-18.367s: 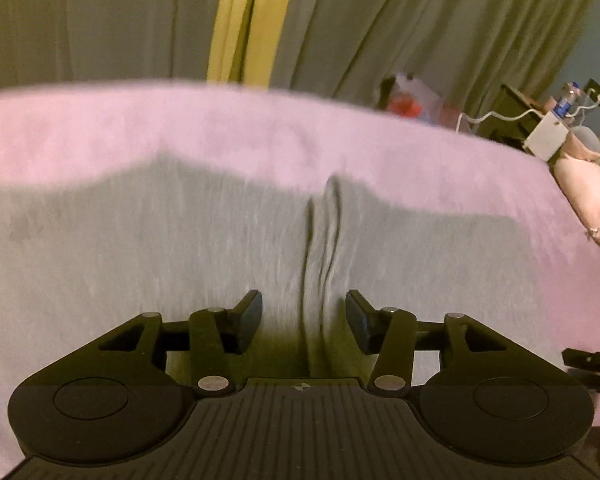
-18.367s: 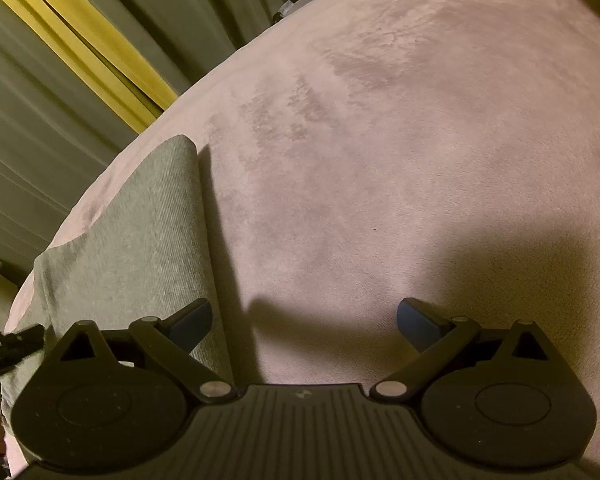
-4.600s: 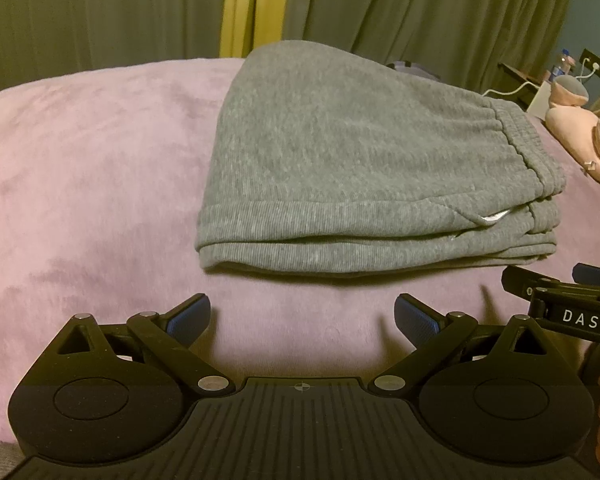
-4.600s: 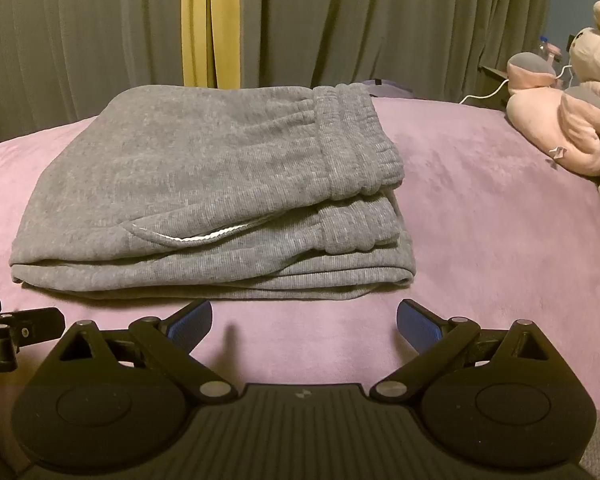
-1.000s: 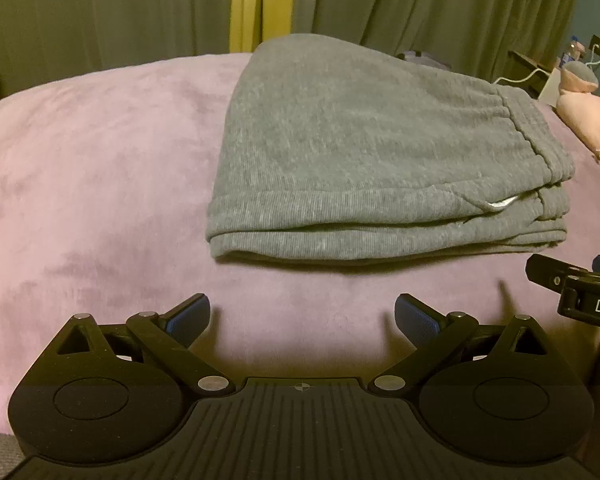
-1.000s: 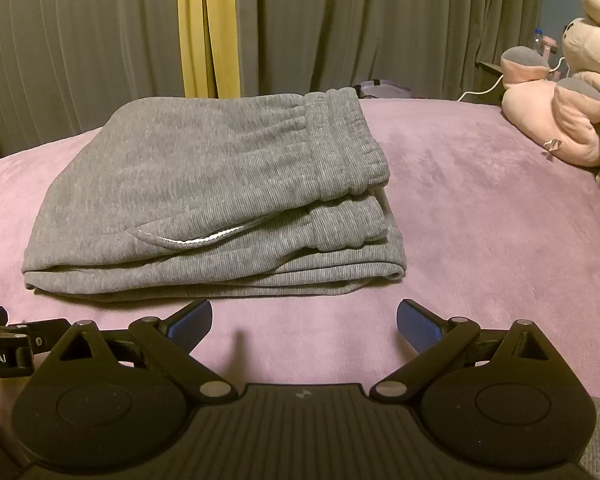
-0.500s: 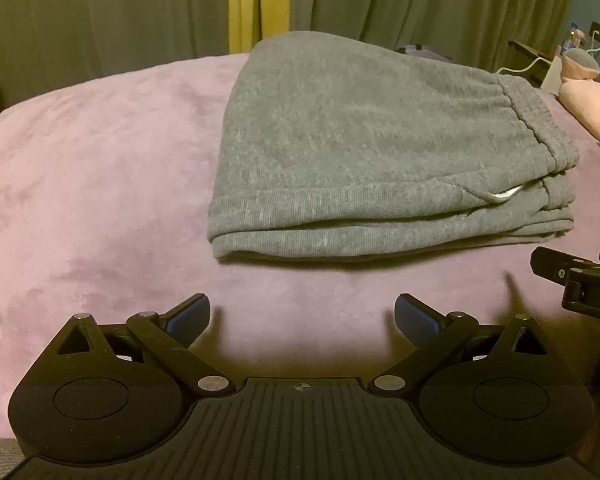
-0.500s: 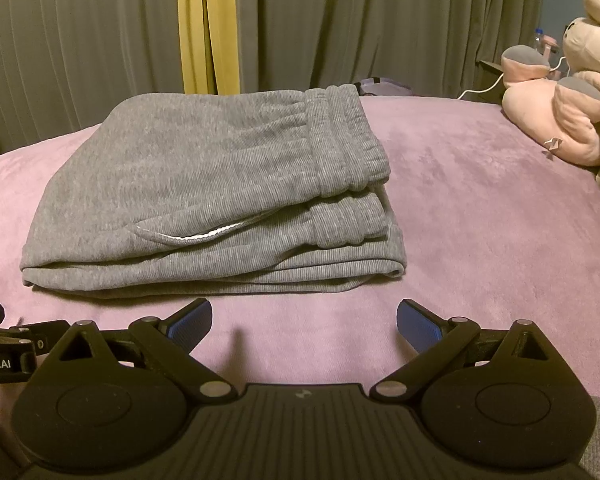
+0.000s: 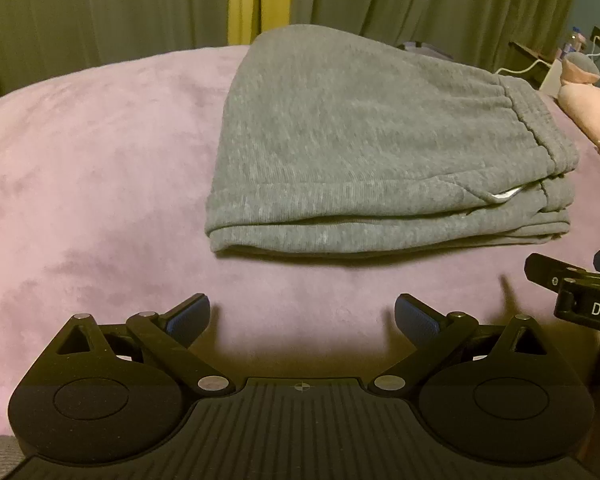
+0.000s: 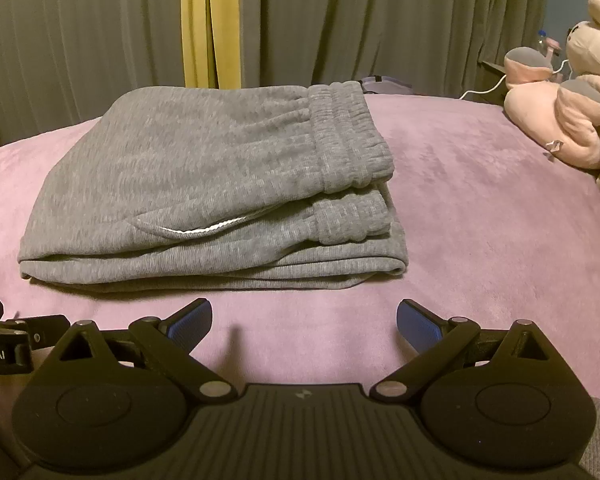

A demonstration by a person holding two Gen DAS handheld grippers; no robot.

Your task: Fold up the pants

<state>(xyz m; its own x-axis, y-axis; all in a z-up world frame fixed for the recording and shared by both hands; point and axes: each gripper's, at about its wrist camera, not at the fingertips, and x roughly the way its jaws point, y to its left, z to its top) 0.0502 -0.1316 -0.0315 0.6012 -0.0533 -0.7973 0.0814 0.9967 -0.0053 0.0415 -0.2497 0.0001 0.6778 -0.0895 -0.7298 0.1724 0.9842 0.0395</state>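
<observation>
On the bed point(image 9: 80, 152), left tongs point(image 9: 302, 316) spread wide, empty, short of the pants point(image 10: 204, 184); pants folded in a stack mid-bed; right tongs point(image 10: 304, 320) likewise released. Folding looks done; at most a tidy-up.

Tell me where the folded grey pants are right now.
The grey pants lie folded on the pink blanket, just ahead of both open grippers, waistband toward the plush toy on the right; in the left wrist view they sit right of centre.
</observation>
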